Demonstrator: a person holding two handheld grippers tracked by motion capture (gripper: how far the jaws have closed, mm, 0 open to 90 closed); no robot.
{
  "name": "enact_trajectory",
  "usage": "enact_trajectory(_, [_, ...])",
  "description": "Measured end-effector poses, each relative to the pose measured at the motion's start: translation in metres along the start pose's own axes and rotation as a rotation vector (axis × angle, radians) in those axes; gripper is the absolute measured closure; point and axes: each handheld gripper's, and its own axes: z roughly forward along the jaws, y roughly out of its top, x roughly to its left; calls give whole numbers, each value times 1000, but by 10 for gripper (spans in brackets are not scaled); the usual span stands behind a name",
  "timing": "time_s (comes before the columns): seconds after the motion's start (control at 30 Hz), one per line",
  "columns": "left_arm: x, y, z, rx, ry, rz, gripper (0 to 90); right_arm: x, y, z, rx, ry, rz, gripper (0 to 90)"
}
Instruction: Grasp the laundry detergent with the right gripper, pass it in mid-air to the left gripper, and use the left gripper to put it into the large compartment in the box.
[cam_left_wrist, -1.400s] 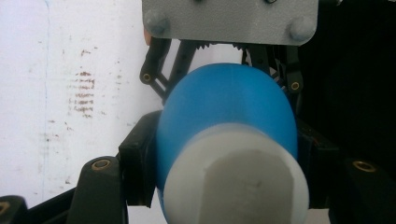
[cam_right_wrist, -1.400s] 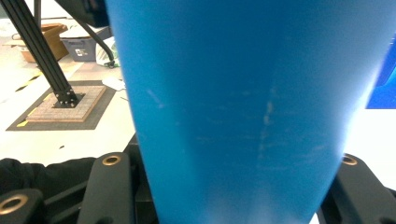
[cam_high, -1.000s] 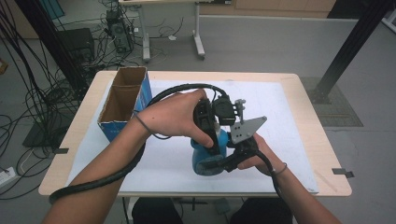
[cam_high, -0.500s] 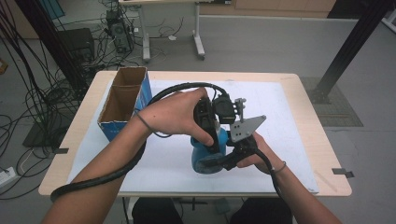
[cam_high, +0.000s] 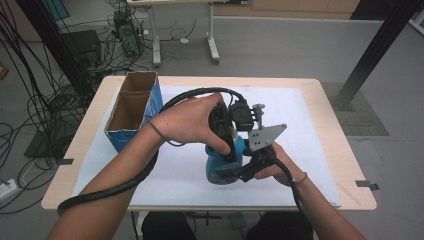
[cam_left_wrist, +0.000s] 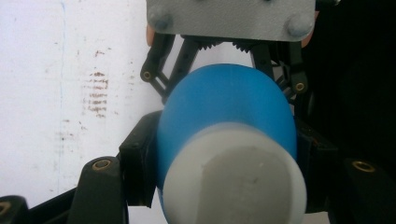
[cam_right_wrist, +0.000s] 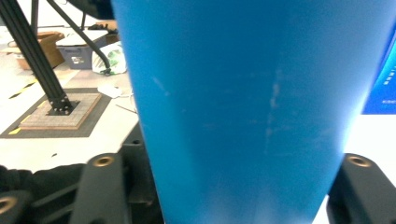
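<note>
While we hold both tools close together over the near middle of the white sheet (cam_high: 310, 150) that covers the light wooden table (cam_high: 90, 145), the blue plastic bottle with a white cap (cam_high: 220, 167) sits between them, lifted a little above the sheet and lying tilted, with its wide blue end toward us. Our left gripper (cam_high: 223, 131) comes from the left side, and in the left gripper view its two black jaws press on both sides of the bottle (cam_left_wrist: 224, 112) just behind the white cap (cam_left_wrist: 236, 179), so this gripper is clamped firmly on the bottle. Our right gripper (cam_high: 250, 167) meets the bottle from the near right side, with its grey three-cornered plate (cam_high: 265, 137) standing up above the hand. In the right gripper view the blue body of the bottle (cam_right_wrist: 252, 107) stands very close between the two black jaws; these jaws have just been opening a little, and we cannot tell if their pads press on the blue wall or only stand beside it. In the left gripper view the right gripper (cam_left_wrist: 224, 56) shows behind the bottle, under its grey plate. On the far left part of the table, well apart from our hands, stands an open brown cardboard box with a blue side (cam_high: 131, 112).
</note>
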Motion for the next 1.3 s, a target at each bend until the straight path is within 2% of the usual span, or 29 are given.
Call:
enact_trajectory(0.07, [0,0,0,-2,2,3,377,0,0,0,1,4,4,337])
enact_trajectory(0.2, [0,-1,-1,2,-4,-2,377,-1,0,-1,-6,-16,22,262])
enact_trajectory(0.23, [1,-1,-1,3,-3,-5,377,-2,0,0,-5,-29,32,220])
enact_trajectory(0.37, [2,-1,0,13,1,-11,377,-3,0,0,-9,-36,45,167])
enact_trajectory(0.57, [3,-2,-1,15,1,-24,377,-1,2,1,-7,-48,24,29])
enact_trajectory(0.73, [4,-3,-3,3,1,-46,377,-1,5,1,14,-53,18,22])
enact_trajectory(0.87, [4,-4,-3,20,8,-56,377,-2,7,0,40,-49,33,22])
enact_trajectory(1.17, [7,-8,-2,28,25,-119,377,-4,9,-3,131,-46,73,22])
enact_trajectory(1.3, [8,-10,-4,30,25,-151,377,-6,10,-7,194,-53,85,23])
